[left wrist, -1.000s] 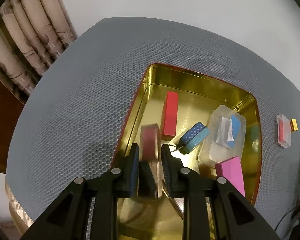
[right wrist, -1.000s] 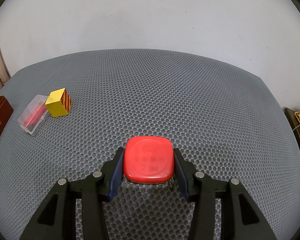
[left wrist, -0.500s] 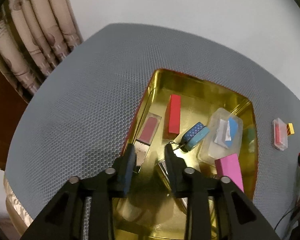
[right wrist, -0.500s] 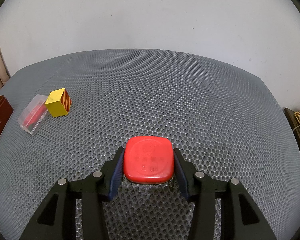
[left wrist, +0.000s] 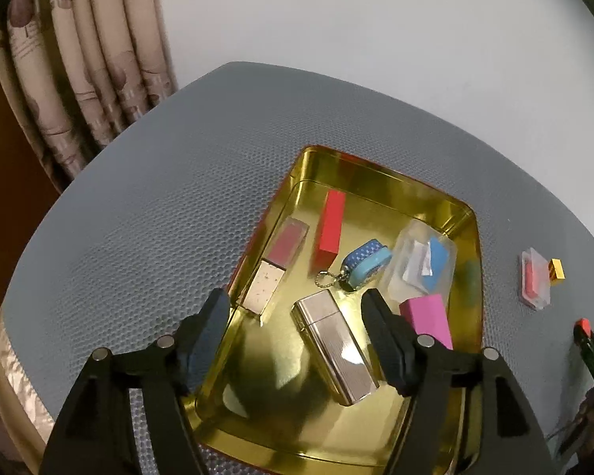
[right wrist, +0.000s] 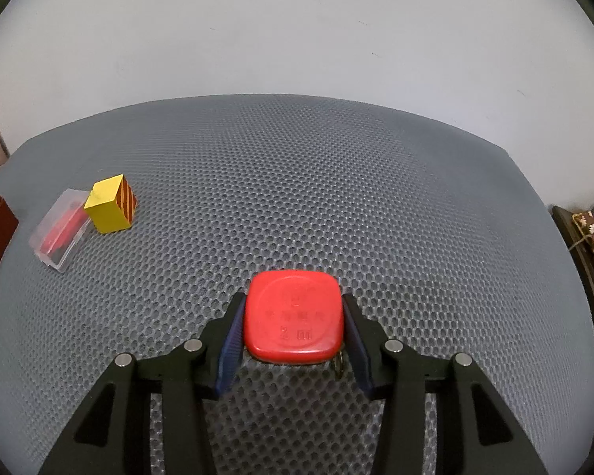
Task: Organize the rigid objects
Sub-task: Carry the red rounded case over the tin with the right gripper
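In the left wrist view a gold tin tray (left wrist: 376, 166) lies on the grey mesh surface. In it are a pink and white tube (left wrist: 273, 265), a red block (left wrist: 330, 227), a blue keychain case (left wrist: 366, 263), a clear box (left wrist: 419, 265), a pink block (left wrist: 425, 318) and a silver lighter (left wrist: 332, 344). My left gripper (left wrist: 297, 320) is open and empty above the tray's near part. My right gripper (right wrist: 293, 326) is shut on a red square tape measure (right wrist: 293, 322), low over the mesh.
A yellow striped cube (right wrist: 111, 204) and a clear case with red contents (right wrist: 61, 229) lie on the mesh to the left in the right wrist view; they also show right of the tray (left wrist: 536, 283). Curtains (left wrist: 79, 59) hang at the far left.
My left gripper has let go of the pink and white tube, which now lies in the tray, and has opened wide and pulled back upward. The right gripper has not moved.
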